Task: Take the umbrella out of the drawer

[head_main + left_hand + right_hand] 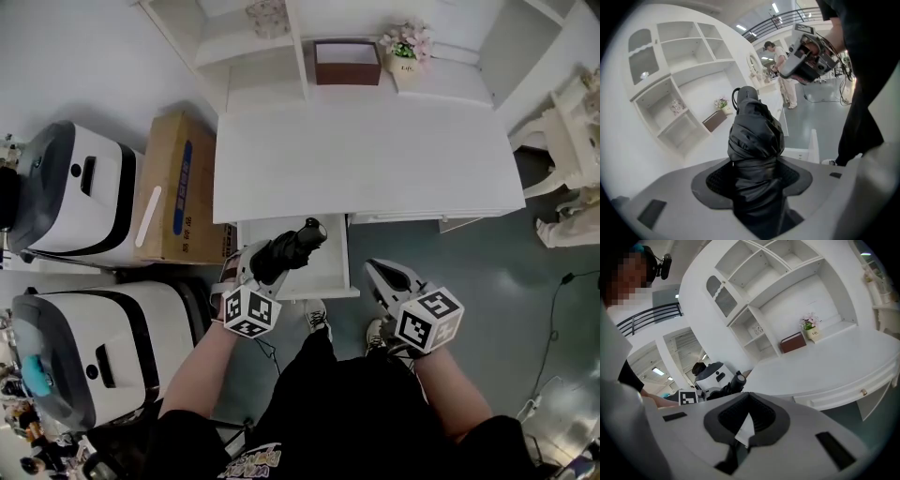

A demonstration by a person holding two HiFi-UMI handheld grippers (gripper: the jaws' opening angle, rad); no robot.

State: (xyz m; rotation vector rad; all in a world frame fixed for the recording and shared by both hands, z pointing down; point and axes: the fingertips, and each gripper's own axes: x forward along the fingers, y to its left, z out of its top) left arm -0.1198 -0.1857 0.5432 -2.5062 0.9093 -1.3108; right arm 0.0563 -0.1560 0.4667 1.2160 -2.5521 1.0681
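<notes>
A black folded umbrella (292,246) is held above the open white drawer (330,281) under the desk front. My left gripper (258,269) is shut on the umbrella's fabric body, and its handle end points toward the desk. In the left gripper view the umbrella (754,140) stands up between the pads of the left gripper (754,176). To the right of the drawer my right gripper (377,270) is shut and holds nothing. The right gripper view shows the right gripper (747,422) with its pads together and the umbrella (736,380) off to the left.
The white desk (366,159) carries a brown box (347,61) and a flower pot (405,47) at its back. On the left are a cardboard box (178,187) and two white machines (75,187). A white chair (572,131) is at the right.
</notes>
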